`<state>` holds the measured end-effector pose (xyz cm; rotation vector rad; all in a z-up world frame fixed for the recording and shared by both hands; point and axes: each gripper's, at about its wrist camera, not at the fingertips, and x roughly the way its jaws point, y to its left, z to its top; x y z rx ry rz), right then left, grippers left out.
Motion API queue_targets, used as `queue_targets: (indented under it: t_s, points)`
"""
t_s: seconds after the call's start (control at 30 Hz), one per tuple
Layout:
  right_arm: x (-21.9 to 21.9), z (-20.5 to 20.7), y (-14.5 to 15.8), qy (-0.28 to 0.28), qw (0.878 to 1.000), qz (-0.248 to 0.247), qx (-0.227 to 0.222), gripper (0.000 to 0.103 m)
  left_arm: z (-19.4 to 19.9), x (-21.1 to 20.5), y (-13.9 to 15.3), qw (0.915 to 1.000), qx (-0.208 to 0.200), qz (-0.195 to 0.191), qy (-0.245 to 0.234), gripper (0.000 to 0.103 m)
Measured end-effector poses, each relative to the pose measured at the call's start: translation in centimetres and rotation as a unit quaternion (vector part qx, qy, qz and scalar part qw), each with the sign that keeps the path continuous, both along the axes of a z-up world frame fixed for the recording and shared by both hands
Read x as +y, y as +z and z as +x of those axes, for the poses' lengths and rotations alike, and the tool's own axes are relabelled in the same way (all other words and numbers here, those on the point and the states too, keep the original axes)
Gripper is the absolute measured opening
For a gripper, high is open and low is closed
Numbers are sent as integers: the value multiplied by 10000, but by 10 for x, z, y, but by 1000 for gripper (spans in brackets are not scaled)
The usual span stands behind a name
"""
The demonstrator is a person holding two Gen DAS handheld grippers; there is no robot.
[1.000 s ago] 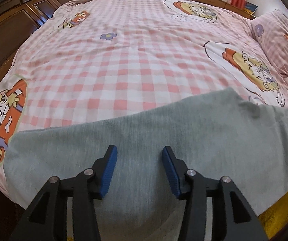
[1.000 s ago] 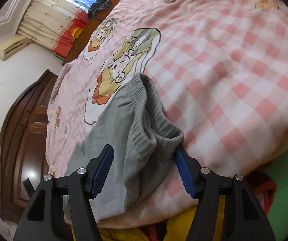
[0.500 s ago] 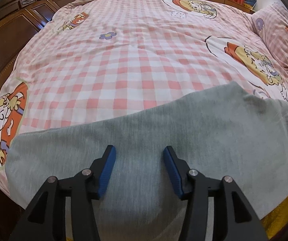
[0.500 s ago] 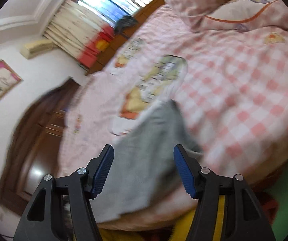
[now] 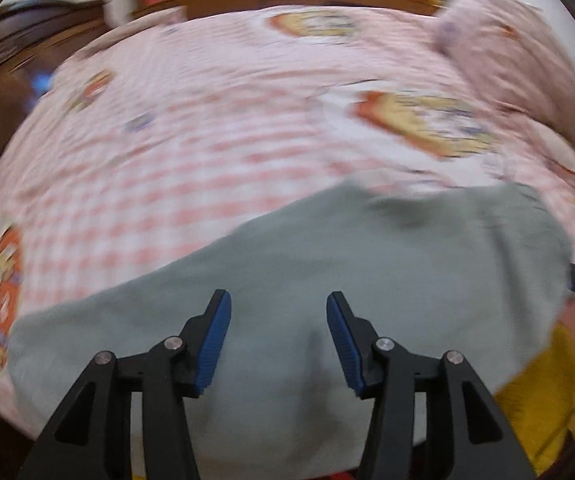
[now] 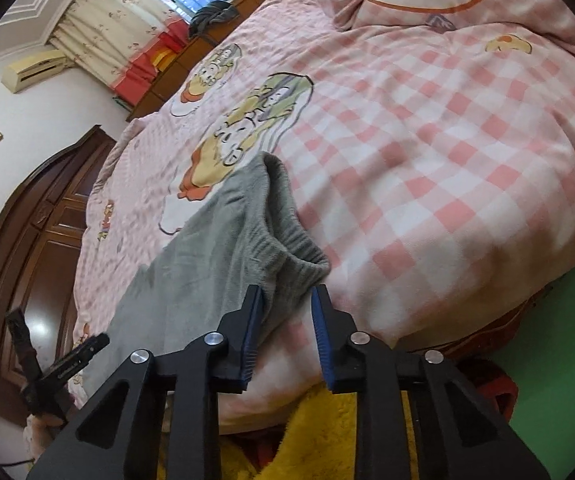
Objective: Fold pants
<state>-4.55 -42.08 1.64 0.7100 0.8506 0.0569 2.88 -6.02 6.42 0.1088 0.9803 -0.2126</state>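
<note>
The grey knit fleece pants (image 5: 347, 264) are lying stretched across the near edge of the bed, over a pink-and-white checked quilt with cartoon prints (image 5: 215, 128), filling the lower half of the left wrist view, which is blurred. In that view the left gripper with black arms and blue ribbed pads (image 5: 278, 320) is sitting at the bottom centre of the frame with its jaws wide apart, hovering over the middle of the grey cloth; whether the pads are touching the fabric cannot be told. In the right wrist view the pants (image 6: 207, 248) are running from the centre toward the lower left of the frame, and their ribbed waistband (image 6: 287, 240) is curling open just above the right gripper (image 6: 285, 300) at the bottom centre. Its jaws are standing narrowly apart, and the lower waistband corner is lying between the pad tips, against the left pad, not yet pinched tight. The left gripper (image 6: 59, 344) is showing at the lower left edge of this view, beside the cloth.
</note>
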Motion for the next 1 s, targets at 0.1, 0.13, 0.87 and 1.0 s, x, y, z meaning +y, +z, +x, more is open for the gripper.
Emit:
queue_targets:
  t_s: [0.1, 0.13, 0.87, 1.0]
  points:
    - [0, 3, 5, 10, 9998, 154, -108, 27, 2, -45, 7, 9975, 35, -348, -609, 52]
    - [0, 5, 6, -11, 9997, 195, -125, 27, 3, -58, 7, 9961, 61, -424, -775, 52]
    - [-6, 27, 43, 450, 9976, 344, -408, 14, -20, -236, 0, 9568, -344, -731, -2794, 11]
    - [-27, 7, 27, -74, 9982, 540, -257, 36, 2, -206, 6, 9644, -176, -1306, -2294, 7]
